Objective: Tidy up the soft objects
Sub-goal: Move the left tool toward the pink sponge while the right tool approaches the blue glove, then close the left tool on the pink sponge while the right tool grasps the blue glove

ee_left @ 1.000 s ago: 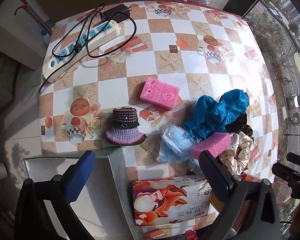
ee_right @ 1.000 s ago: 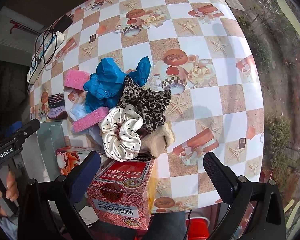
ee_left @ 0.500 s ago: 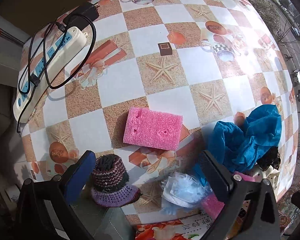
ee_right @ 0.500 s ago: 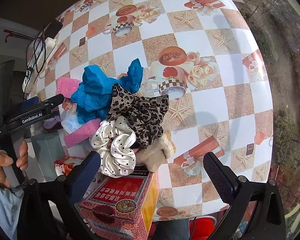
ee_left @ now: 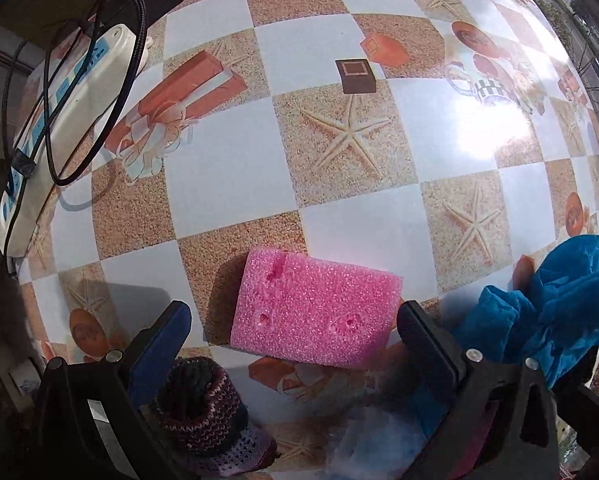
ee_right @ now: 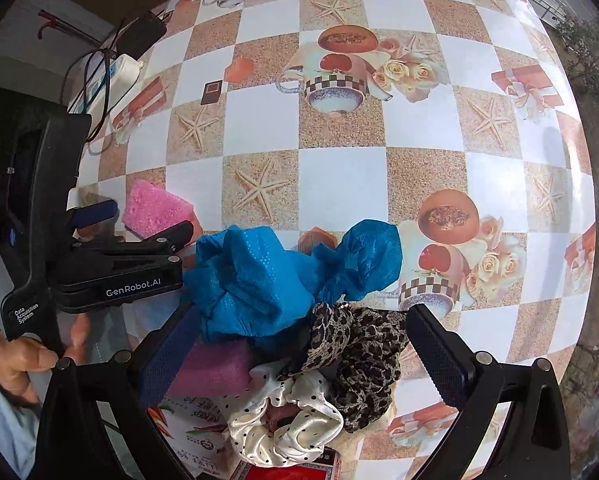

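A pink sponge lies flat on the checked tablecloth, between the open fingers of my left gripper, which reaches over it without gripping. It also shows in the right wrist view, with the left gripper beside it. A knitted purple hat sits under the left finger. Blue cloth lies in a pile with a leopard scrunchie, a white dotted scrunchie and a second pink sponge. My right gripper is open above this pile.
A white power strip with black cables lies at the table's far left edge. A tissue pack and a red box sit at the near edge. A pale blue mesh item lies near the left gripper.
My left gripper has moved forward and down, so the pink sponge now lies between its fingers. My right gripper has moved forward over the cloth pile.
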`<state>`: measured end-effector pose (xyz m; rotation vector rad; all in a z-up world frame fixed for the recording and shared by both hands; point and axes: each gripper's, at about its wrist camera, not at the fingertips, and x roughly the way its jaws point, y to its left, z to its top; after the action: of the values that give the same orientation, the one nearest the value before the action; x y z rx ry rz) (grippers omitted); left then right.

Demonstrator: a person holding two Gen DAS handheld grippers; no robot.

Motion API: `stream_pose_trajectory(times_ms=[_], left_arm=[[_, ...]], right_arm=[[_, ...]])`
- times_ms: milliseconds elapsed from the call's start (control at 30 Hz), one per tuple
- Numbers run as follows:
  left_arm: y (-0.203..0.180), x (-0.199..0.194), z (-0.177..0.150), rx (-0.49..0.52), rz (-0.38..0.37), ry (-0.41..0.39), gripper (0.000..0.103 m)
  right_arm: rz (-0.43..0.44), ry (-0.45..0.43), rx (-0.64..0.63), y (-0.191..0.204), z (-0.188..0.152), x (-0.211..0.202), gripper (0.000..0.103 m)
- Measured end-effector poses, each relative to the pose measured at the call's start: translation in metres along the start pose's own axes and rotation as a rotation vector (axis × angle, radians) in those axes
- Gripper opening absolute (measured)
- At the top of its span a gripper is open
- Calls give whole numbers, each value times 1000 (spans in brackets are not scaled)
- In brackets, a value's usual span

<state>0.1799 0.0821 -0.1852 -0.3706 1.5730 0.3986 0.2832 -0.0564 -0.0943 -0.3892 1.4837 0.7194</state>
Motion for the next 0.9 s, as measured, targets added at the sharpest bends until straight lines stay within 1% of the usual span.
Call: stream_pose_trajectory(times_ms=[100, 267, 367, 400, 433, 500, 567, 700, 767, 833, 900], left_arm=[[6, 8, 0, -25, -4, 9, 103], [12, 12, 10, -40, -13, 7, 103], [14, 13, 18, -45, -15, 14, 103], [3, 9, 19, -50, -9, 19, 103], [2, 8, 20, -51, -10, 19, 103], [8, 3, 14, -56, -15, 24, 103], [11, 5, 14, -63, -23, 22, 103], [16, 8, 13, -73, -34, 15, 103], [18, 7, 9, -73, -29, 11, 103], [20, 6, 5, -76, -27, 11, 103], [21, 6, 4, -77, -28, 15, 103]], right_arm=[[0, 20, -10, 6, 5, 14, 103], [26, 11, 33, 2, 11, 22, 103], [29, -20, 64, -5, 19, 20, 103], [34, -34, 77, -8, 22, 19, 103], [43, -51, 93, -11, 24, 17, 103], [68, -72, 132, -17, 30, 13, 103], [77, -67, 156, -22, 36, 15, 103], [80, -80, 171, -21, 48, 20, 103], [90, -67, 181, -19, 55, 26, 103], [67, -35, 165, -14, 63, 35, 103], [13, -13, 136, -7, 66, 44, 103]])
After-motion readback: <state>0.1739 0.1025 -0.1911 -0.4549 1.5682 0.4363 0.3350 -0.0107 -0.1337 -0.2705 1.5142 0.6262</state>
